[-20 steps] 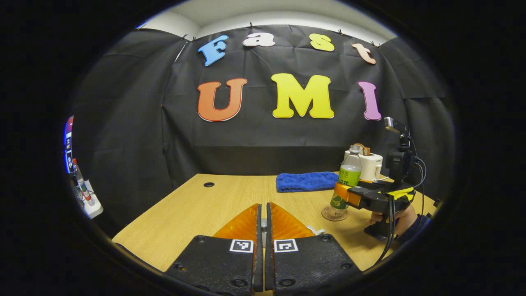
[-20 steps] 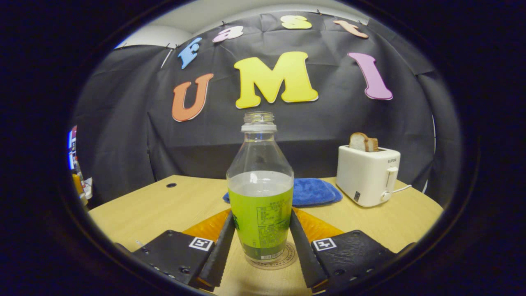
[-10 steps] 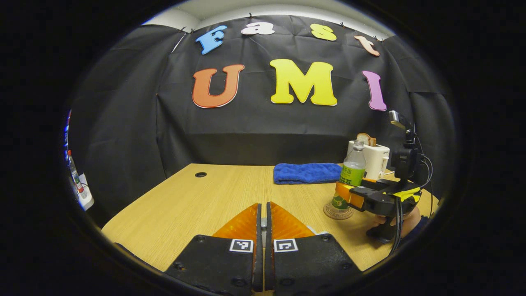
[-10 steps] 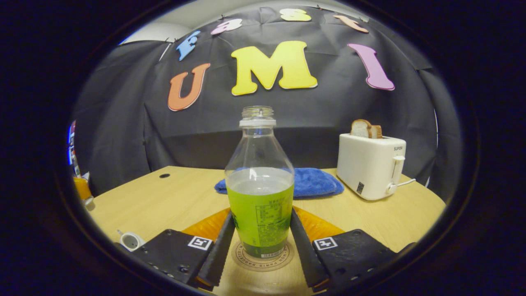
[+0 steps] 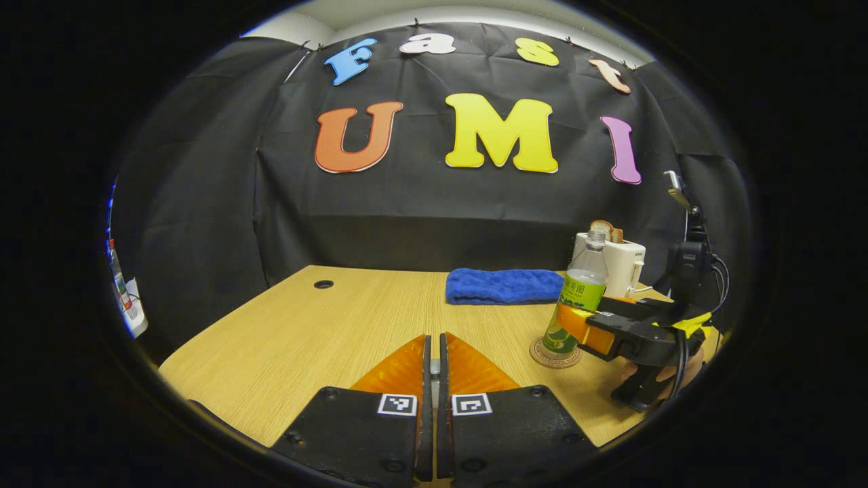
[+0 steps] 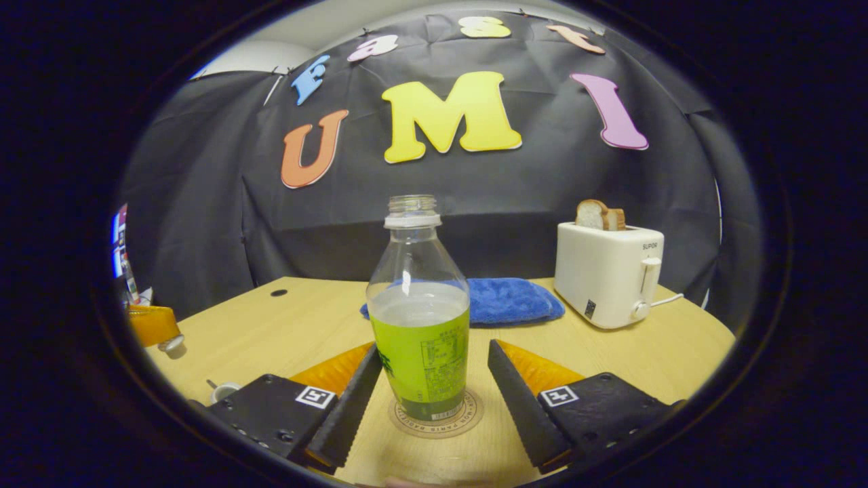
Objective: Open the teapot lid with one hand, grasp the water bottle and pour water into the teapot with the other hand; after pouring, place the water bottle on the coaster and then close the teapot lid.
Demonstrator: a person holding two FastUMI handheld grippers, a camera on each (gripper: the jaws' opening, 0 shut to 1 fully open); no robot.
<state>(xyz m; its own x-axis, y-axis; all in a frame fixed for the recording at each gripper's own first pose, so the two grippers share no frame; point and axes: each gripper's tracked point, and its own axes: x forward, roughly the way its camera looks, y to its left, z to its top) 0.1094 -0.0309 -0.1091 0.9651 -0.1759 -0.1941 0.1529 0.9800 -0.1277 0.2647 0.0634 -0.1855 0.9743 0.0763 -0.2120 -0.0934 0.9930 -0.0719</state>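
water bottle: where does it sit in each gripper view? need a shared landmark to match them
Left gripper view: water bottle at right of centre, upright on the coaster, the right gripper at its base.
Right gripper view: water bottle dead centre on the coaster, between that gripper's parted fingers.
Shared landmark: white toaster behind the bottle, blue towel beside it.

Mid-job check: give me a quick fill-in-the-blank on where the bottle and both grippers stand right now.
1. The water bottle stands upright on the ____.
2. The right gripper has its fingers ____, with a clear gap beside the bottle on one side.
3. The left gripper has its fingers ____, with nothing between them.
4. Behind the bottle, on the table, lies a folded blue ____.

Missing words: coaster; open; shut; towel
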